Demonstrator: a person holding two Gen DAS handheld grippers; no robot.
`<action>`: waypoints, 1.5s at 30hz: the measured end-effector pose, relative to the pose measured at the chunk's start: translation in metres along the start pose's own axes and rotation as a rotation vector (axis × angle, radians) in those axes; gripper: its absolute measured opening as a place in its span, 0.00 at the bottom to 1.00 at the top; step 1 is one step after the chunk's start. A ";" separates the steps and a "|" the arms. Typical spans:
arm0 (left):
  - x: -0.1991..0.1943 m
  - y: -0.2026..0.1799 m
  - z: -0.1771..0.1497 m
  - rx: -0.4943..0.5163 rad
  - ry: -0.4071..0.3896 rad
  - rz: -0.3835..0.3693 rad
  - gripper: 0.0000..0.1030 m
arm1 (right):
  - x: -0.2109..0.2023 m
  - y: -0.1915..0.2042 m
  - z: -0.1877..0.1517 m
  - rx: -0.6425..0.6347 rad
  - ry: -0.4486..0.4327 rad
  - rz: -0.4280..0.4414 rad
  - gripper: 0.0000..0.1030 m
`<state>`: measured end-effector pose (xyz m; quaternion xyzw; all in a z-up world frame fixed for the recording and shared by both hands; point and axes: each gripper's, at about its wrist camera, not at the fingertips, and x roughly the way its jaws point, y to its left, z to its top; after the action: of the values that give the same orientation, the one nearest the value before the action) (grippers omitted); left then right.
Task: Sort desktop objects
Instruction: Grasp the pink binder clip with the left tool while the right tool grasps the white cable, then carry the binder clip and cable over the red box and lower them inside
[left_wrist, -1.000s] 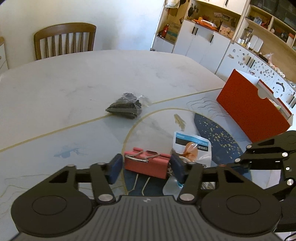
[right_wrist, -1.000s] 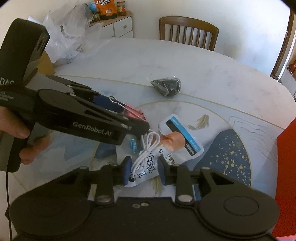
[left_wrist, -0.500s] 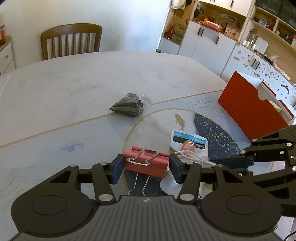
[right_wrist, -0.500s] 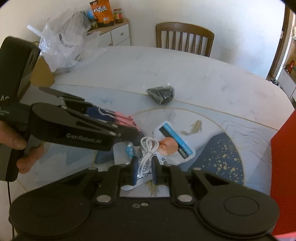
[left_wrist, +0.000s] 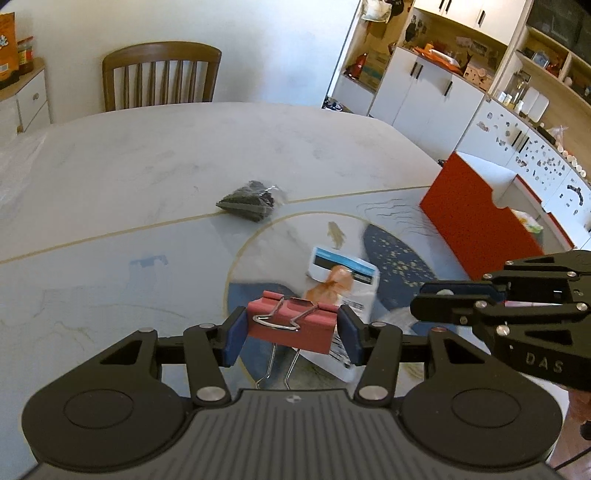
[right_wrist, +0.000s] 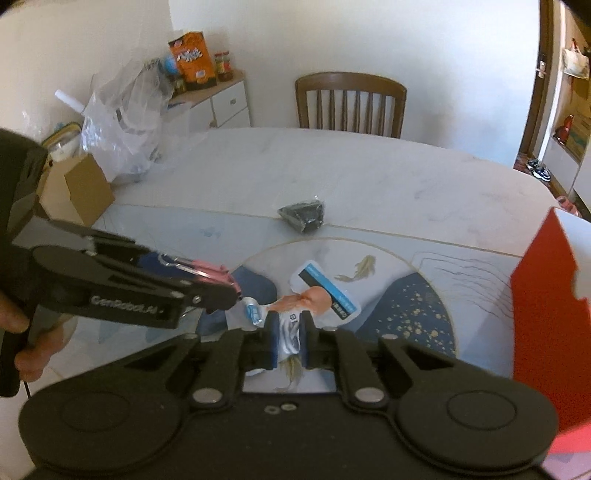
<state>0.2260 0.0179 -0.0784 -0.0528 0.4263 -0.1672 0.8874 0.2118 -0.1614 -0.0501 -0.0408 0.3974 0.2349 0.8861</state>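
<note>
Left tongs (left_wrist: 291, 334) clamped, lifted; right tongs (right_wrist: 289, 341) nearly closed.

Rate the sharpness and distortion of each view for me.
Left wrist view: mostly sharp; binder clip crisp in the left gripper; fisheye bends the table edge and cabinets. Right wrist view: softer, with motion blur on the packet and right gripper; daylight bleaches the table's far side.

The packet (left_wrist: 341, 275) lay on the table (left_wrist: 147, 177); the dark bag (left_wrist: 249, 201) behind it, the box (left_wrist: 476, 218) to its right.
</note>
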 end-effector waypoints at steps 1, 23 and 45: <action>-0.004 -0.003 -0.001 -0.003 0.000 -0.003 0.50 | -0.004 -0.002 -0.002 0.006 -0.006 0.003 0.09; -0.052 -0.098 -0.019 0.017 0.040 -0.044 0.50 | -0.112 -0.056 -0.026 0.069 -0.121 -0.030 0.09; -0.046 -0.224 0.037 0.176 -0.049 -0.101 0.50 | -0.194 -0.156 -0.001 0.073 -0.258 -0.093 0.09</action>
<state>0.1713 -0.1781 0.0317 -0.0002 0.3851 -0.2469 0.8892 0.1696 -0.3744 0.0717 0.0035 0.2859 0.1824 0.9407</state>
